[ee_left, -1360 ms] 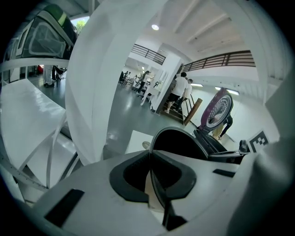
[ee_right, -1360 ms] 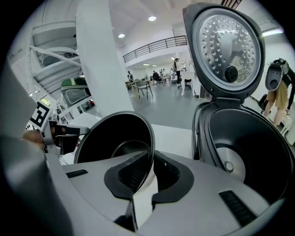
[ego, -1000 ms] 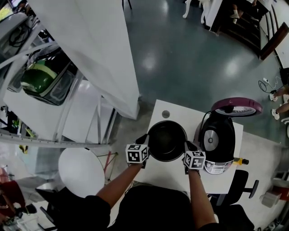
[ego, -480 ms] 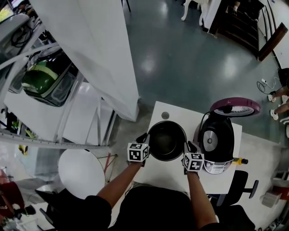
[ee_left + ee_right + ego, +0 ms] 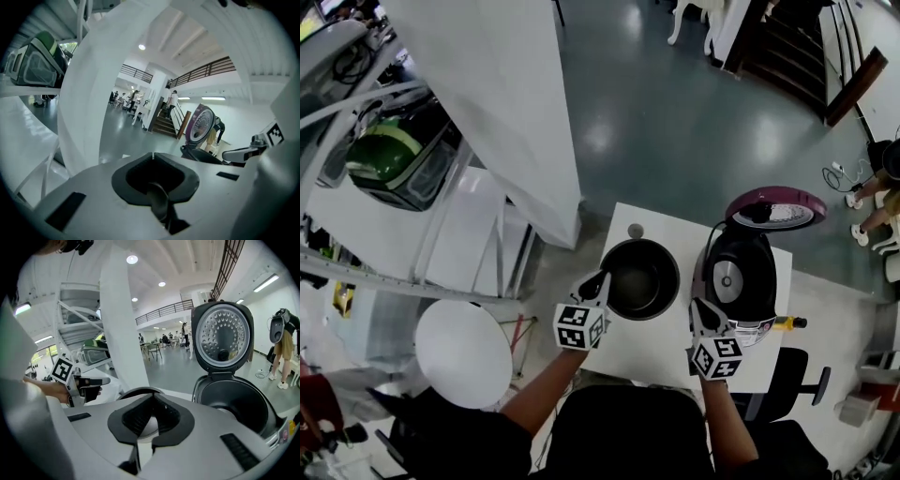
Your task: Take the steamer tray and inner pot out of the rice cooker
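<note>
Head view, inner pot upright on table, mouth up

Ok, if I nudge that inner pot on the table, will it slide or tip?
Likely slides rather than tips: the inner pot looks wide, low and upright on the smooth white table. Probably rigid metal, so no flexing. Its smooth dark wall may be slippery to grip.

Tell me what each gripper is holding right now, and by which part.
Nothing. The left gripper and right gripper are both shut and empty; the inner pot stands free on the table.
</note>
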A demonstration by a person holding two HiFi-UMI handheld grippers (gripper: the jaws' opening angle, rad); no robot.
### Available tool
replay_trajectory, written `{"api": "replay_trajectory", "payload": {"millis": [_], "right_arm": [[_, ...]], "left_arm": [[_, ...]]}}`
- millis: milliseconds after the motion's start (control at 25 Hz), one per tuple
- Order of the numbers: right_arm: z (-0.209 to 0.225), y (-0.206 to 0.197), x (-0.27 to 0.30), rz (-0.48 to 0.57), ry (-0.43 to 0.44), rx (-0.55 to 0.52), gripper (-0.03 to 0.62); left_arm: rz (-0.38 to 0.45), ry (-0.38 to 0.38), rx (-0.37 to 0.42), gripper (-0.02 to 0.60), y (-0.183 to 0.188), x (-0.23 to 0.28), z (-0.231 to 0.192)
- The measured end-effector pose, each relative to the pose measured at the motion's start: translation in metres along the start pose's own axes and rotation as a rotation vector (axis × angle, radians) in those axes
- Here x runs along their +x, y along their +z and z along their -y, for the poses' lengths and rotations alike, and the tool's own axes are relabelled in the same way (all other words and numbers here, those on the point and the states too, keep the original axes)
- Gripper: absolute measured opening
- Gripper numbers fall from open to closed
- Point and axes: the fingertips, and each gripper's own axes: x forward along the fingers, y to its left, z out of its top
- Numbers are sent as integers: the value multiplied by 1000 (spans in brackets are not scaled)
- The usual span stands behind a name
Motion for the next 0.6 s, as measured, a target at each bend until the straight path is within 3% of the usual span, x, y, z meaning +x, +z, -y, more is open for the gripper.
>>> {"api": "replay_trajectory", "payload": {"millis": [160,320,600], "right_arm": [[-20,4,-42,27,91,-24,2],[-25,4,-95,66,152,-51,2],[28,-10,-203,161,135,-86,0]], "left_arm": [[52,-71,9,9,8,-37,64],[97,-72,11,6,6,-75,122],[158,-55,31,5,-31,-127,230]]}}
